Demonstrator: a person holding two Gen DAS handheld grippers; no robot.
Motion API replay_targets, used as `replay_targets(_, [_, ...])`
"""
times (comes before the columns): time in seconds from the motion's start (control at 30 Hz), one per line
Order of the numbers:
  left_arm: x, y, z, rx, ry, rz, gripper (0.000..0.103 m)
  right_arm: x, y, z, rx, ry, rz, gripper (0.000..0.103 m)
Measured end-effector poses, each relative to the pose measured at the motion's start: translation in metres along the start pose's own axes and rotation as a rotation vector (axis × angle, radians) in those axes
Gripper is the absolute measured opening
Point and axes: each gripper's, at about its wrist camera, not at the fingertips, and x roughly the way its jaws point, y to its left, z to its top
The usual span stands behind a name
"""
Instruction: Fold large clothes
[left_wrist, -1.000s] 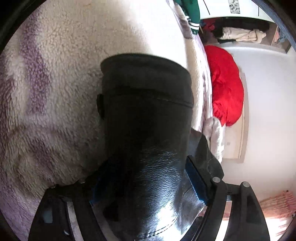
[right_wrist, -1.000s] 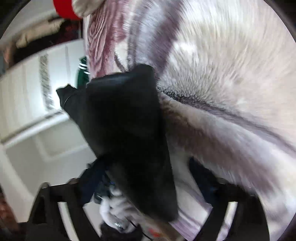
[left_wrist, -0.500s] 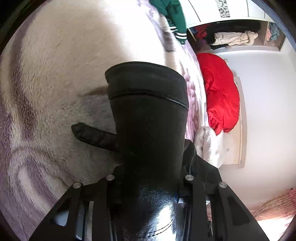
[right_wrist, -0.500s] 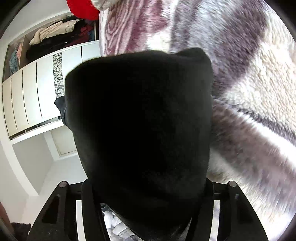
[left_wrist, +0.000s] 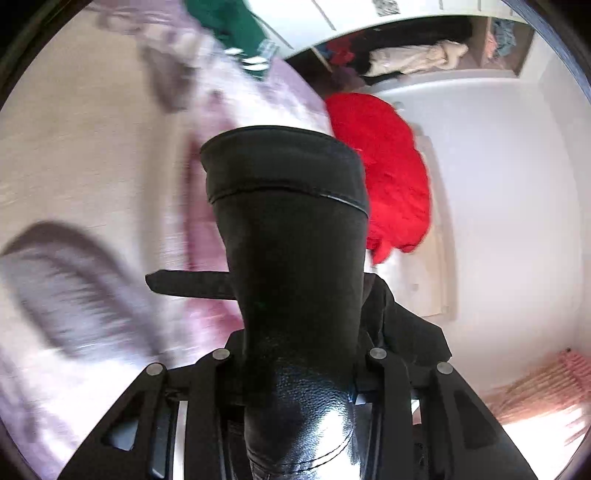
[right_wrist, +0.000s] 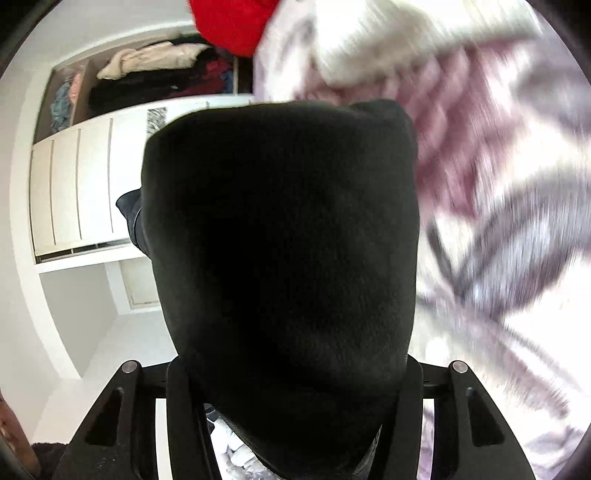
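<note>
- Left gripper is pinching a black leather-looking garment, both fingers pressed in against it, and a hemmed end of it sticks up past the fingertips.
- Right gripper is clamped on the same kind of black material, which bulges up and pretty much fills the middle of the right wrist view.
- Behind the garment on both sides there's a fluffy blanket in cream with purple-grey swirls, quite blurry in both views.
- A thin black strap or flap pokes out sideways from the garment over the blanket.
- Red bedding or clothing heap sits just past the garment's top edge, next to the blanket.
- Green piece with white stripes lies at the blanket's far end.
- White wardrobe with open shelves of clothes is beyond the red heap.
</note>
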Motion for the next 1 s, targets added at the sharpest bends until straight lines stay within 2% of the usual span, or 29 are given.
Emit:
replay_targets(0.17, [0.091,-0.071,0.02,0.026,0.02,-0.079,0.031,-0.045,0.045,0.085,-0.055,-0.096,-0.003,0.055])
replay_targets(0.27, [0.144,-0.094,0.024,0.016,0.031,-0.113,0.031,-0.067,0.061,0.148,-0.082,-0.143,-0.03,0.055])
replay_targets(0.43, [0.248,-0.098,0.03,-0.034,0.062,-0.138,0.031,-0.094,0.064,0.258,-0.114,-0.182,-0.102,0.055])
replay_targets(0.53, [0.301,-0.081,0.028,-0.046,0.091,-0.103,0.032,-0.103,0.043,0.32,-0.098,-0.169,-0.139,0.055])
replay_targets(0.6, [0.331,-0.064,0.02,-0.036,0.137,-0.053,0.032,-0.094,0.022,0.355,-0.073,-0.15,-0.169,0.055])
replay_targets(0.7, [0.355,-0.043,0.014,0.005,0.201,-0.018,0.035,-0.092,-0.031,0.38,-0.02,-0.12,-0.237,0.056])
replay_targets(0.77, [0.352,-0.046,0.015,0.067,0.226,-0.02,0.037,-0.091,-0.058,0.382,0.018,-0.097,-0.234,0.063])
replay_targets(0.87, [0.352,-0.061,0.025,0.148,0.319,0.007,0.041,-0.09,-0.072,0.386,0.066,-0.078,-0.206,0.075])
replay_targets(0.93, [0.349,-0.072,0.031,0.21,0.345,0.06,0.045,-0.093,-0.067,0.387,0.07,-0.08,-0.252,0.08])
replay_targets(1.0, [0.339,-0.089,0.031,0.31,0.334,0.113,0.047,-0.1,-0.06,0.379,0.06,-0.09,-0.308,0.084])
